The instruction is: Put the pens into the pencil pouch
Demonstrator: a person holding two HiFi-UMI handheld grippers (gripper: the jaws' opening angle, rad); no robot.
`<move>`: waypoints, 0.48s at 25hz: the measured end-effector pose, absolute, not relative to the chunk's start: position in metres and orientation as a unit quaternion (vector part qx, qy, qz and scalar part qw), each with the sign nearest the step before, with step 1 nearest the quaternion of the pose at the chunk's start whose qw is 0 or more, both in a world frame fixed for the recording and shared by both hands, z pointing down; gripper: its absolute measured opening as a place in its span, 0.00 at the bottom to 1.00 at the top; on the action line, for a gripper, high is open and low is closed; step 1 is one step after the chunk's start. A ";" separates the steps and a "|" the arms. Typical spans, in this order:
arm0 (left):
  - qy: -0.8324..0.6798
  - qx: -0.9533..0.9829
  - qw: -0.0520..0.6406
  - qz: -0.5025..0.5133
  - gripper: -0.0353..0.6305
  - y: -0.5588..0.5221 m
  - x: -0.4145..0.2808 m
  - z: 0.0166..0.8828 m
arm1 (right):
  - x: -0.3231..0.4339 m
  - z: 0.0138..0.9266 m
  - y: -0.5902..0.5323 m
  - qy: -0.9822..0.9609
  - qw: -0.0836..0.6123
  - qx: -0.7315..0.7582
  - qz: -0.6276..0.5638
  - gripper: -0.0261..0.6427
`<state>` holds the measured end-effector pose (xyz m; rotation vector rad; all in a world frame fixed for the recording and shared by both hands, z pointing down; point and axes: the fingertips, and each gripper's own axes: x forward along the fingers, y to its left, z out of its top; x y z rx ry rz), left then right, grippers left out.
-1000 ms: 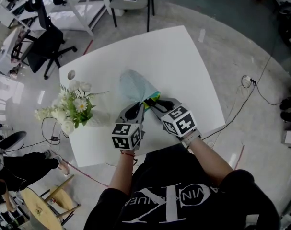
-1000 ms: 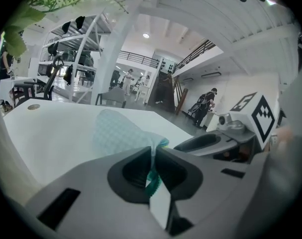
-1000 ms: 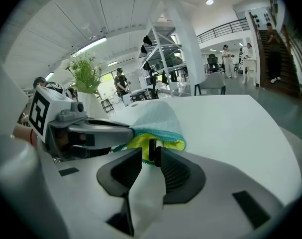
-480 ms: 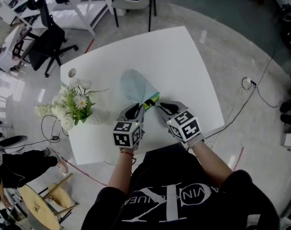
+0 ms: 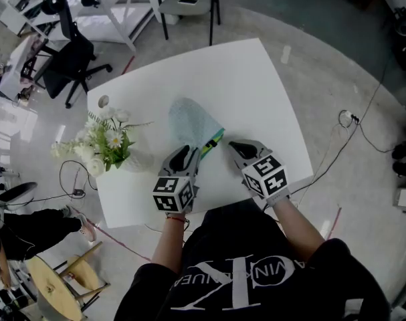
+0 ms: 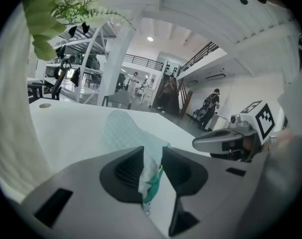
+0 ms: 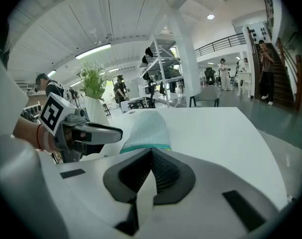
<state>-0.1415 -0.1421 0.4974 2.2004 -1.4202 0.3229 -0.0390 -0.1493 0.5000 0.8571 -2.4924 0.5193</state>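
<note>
Left hand-held gripper [image 6: 151,159] jaws just parted around pencil pouch [image 6: 123,131] edge, right hand-held gripper [image 7: 150,158] closed, empty

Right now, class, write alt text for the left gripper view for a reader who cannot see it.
The left gripper has just opened its jaws, which stand apart around the teal-edged end of a pale pencil pouch lying on a white table. The right gripper, shut, is at the right, clear of the pouch.
</note>
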 end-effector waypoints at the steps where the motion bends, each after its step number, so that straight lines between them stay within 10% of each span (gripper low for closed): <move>1: -0.527 0.806 0.243 0.116 0.22 -0.141 -0.144 0.495 | -0.038 0.497 -0.150 -0.905 0.222 0.312 0.183 0.05; 12: -0.570 0.803 0.161 0.074 0.06 -0.134 -0.165 0.450 | -0.034 0.457 -0.155 -0.927 0.170 0.308 0.131 0.05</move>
